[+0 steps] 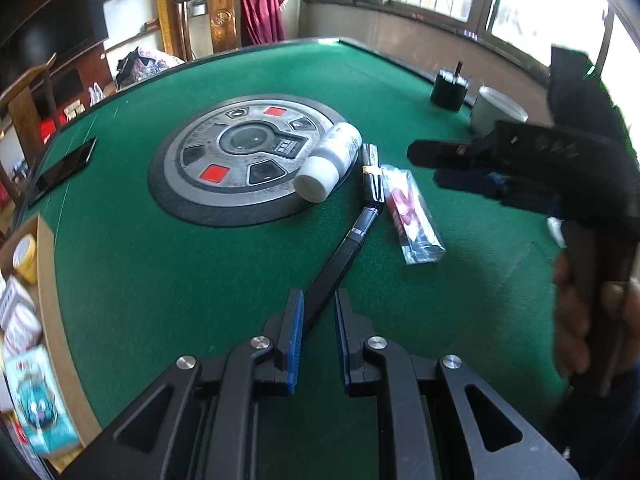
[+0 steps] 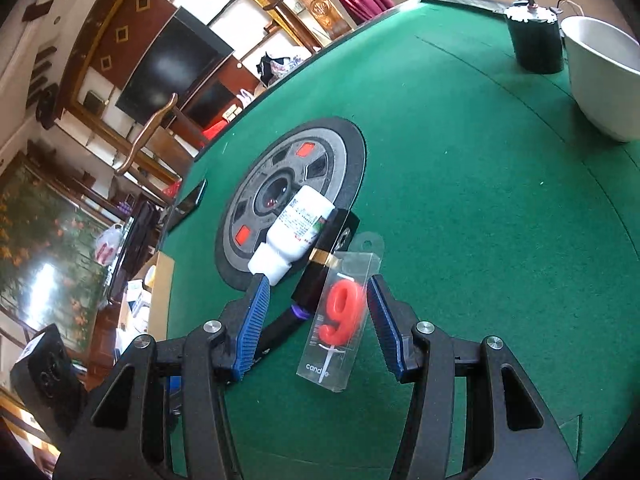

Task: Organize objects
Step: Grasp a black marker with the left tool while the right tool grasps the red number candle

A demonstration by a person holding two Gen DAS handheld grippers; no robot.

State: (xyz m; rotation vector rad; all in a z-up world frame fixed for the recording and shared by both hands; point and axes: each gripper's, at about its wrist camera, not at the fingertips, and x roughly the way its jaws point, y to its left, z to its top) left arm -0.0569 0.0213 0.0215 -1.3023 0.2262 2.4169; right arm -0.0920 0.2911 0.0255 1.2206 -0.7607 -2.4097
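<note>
left tongs point(image 1: 318, 304) parted a little over green felt point(image 1: 160, 280), blue pads point(image 1: 294, 340) either side of the near end of a long black pen point(image 1: 340, 252), not pressing it as far as can be told. running away from those tongs toward a black lighter-like block with a gold band point(image 1: 372, 174), the two lying end to end. just right of pen and block, a clear candle box point(image 1: 412, 216), flat on the felt. beyond and slightly left of the tips, a white bottle point(image 1: 332, 160) on its side, cap toward the tongs, resting on the rim of the round grey centre disc point(image 1: 240, 164). far left of the tongs, a dark phone point(image 1: 64, 170) near the table edge.

right tongs point(image 2: 316, 316) spread wide, empty, blue pads point(image 2: 254, 320) straddling the candle box point(image 2: 340, 320) with its red "9"; not closed on it. white bottle point(image 2: 298, 226) just ahead of the left pad, black block point(image 2: 326, 252) between bottle and box. well ahead and to the right, a black cylindrical holder point(image 2: 536, 40) beside a white bowl point(image 2: 600, 76). right tongs also seen from the left camera point(image 1: 436, 166), hovering right of the box, held in a hand point(image 1: 580, 320).
</note>
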